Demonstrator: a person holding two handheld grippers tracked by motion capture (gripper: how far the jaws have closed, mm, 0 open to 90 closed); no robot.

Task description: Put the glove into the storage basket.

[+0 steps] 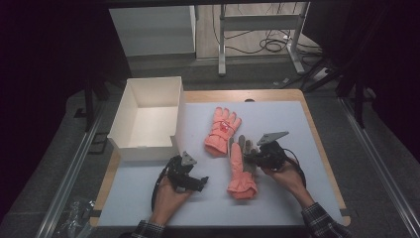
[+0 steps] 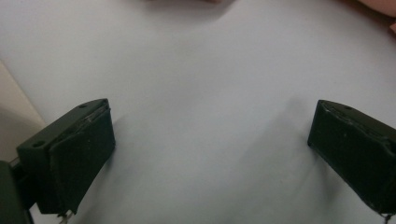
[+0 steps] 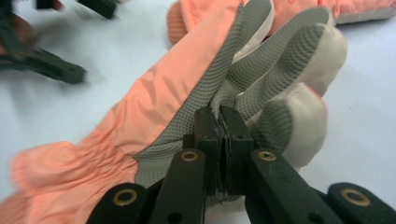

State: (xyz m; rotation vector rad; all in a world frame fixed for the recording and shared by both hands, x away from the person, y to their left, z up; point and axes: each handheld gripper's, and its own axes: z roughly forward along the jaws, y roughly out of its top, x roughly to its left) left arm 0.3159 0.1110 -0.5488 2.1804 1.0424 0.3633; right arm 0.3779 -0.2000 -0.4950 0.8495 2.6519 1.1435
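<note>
We've got the right hand-held gripper (image 3: 219, 140) pinched tight on the near glove's (image 1: 241, 171) grey palm, glove lying mid-table (image 1: 277, 198) by its twin (image 1: 221, 131); our left hand-held gripper (image 2: 210, 154) hovers, jaws wide apart, beside the box (image 1: 148, 119)

1. The near glove (image 1: 241, 171) is salmon-orange on its back and cuff, with a grey palm in a fine dotted grip weave and pale beige fingertips (clearest in the right gripper view (image 3: 261, 70)).
2. The far glove (image 1: 221, 130) is the same salmon-orange, with a small red and white mark on its back.
3. The box (image 1: 148, 119) is plain white.
4. The table (image 1: 277, 134) has a pale grey-white top with a light wood edge.
5. Both grippers, left (image 1: 190, 181) and right (image 1: 255, 154), are black; the right gripper (image 3: 223, 135) shows brass-coloured rivets.
6. The person's sleeves (image 1: 322, 223) are dark plaid.
</note>
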